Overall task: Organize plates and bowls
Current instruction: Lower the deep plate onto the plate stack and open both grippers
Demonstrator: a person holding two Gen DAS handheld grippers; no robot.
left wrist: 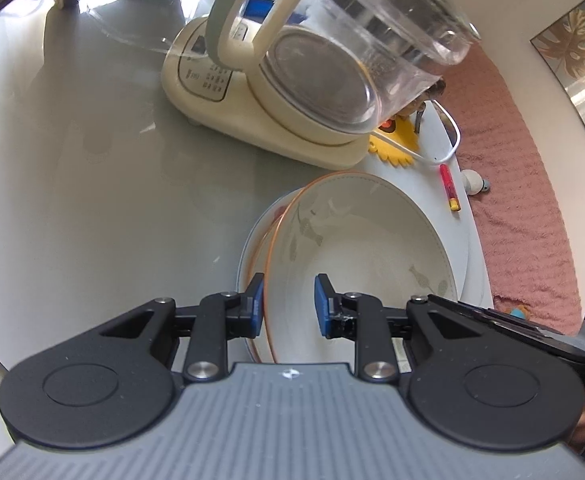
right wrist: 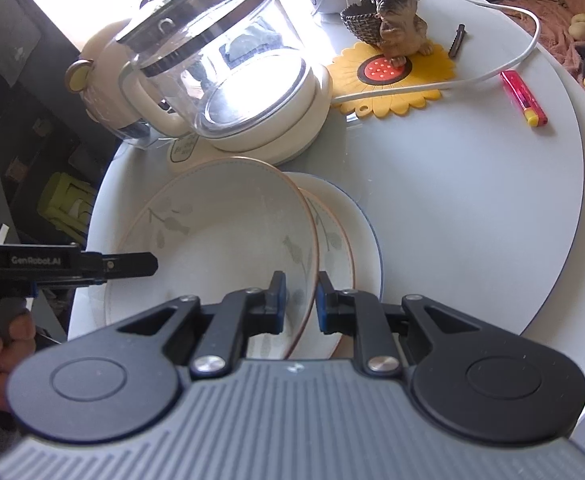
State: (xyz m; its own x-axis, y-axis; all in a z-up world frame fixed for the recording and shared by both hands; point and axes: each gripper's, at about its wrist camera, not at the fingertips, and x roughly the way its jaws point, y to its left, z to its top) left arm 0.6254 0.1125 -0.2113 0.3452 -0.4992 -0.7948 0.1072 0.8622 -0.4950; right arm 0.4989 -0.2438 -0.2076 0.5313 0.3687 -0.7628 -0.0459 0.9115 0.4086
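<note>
Your left gripper (left wrist: pixel 288 304) sits with its blue pads (left wrist: pixel 257 300) spread apart on either side of the near rim of the top bowl (left wrist: pixel 364 240), one pad outside the orange edge and one inside; neither pad visibly presses the rim, so the jaws are open. Your right gripper (right wrist: pixel 297 300) straddles the opposite rim of that same bowl (right wrist: pixel 220 236), its pads narrowly parted with the rim between them; contact is too close to call, so you cannot tell whether it is gripping.

That bowl is white with an orange rim line and grey leaf prints, and it sits tilted on a second leaf-print dish (right wrist: pixel 330 236), which lies on a wider white plate (right wrist: pixel 366 240). The stack rests on the round table (right wrist: pixel 492 208) near its edge.

Just behind the stack stands a glass kettle (right wrist: pixel 220 64) on its cream base (left wrist: pixel 228 92). Toward the far edge lies a yellow sunflower mat (right wrist: pixel 400 76) with a pug figurine (right wrist: pixel 396 16) on it. A white cable (right wrist: pixel 524 40) loops past the mat, and a red lighter (right wrist: pixel 524 98) lies near the tabletop's right edge.
</note>
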